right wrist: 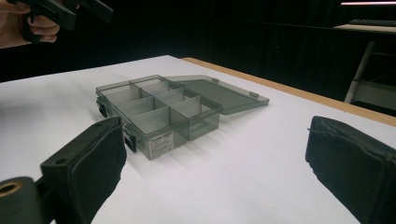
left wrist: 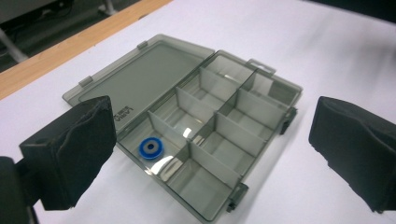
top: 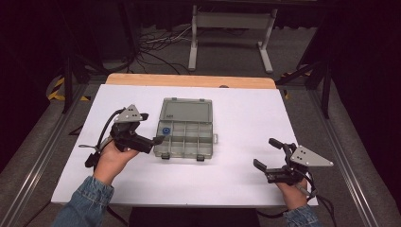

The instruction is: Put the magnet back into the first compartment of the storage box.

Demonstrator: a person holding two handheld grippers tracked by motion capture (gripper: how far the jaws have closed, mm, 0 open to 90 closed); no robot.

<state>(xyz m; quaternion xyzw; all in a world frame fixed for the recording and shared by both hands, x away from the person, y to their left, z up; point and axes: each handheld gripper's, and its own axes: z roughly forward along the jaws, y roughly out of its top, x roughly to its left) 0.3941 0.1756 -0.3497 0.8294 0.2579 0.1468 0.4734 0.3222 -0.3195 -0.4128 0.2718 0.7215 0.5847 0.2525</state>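
High view. A clear grey compartment box (top: 185, 135) lies open near the middle of the white table (top: 246, 123), its lid (top: 186, 109) folded flat toward the far edge. A small blue ring (top: 165, 130) sits in the compartment at the box's left end, next to the lid hinge. The left gripper (top: 159, 139) is held just beside the left end of the box, jaws pointing at it. The right gripper (top: 267, 153) rests near the right front of the table, well apart from the box.

Left gripper view. The two black pads stand wide, one at each side of the picture, with nothing between them. The blue ring (left wrist: 151, 148) lies flat on the floor of a corner compartment next to the lid (left wrist: 135, 79). The remaining compartments of the box (left wrist: 219, 121) appear empty. The ring is touched by neither pad.

Right gripper view. The right gripper's jaws are also spread wide and hold nothing. The box (right wrist: 159, 112) lies ahead on the table, lid (right wrist: 219, 93) open away from the latches. The left gripper (right wrist: 60, 11) shows at the upper left, above the table.

Progress assessment. Judged from the layout, the placement of the ring into its compartment is complete: the part is seated and released. Remaining work is probably closing the lid and fastening the latches, or loading further parts, though no other loose parts are visible on the table.
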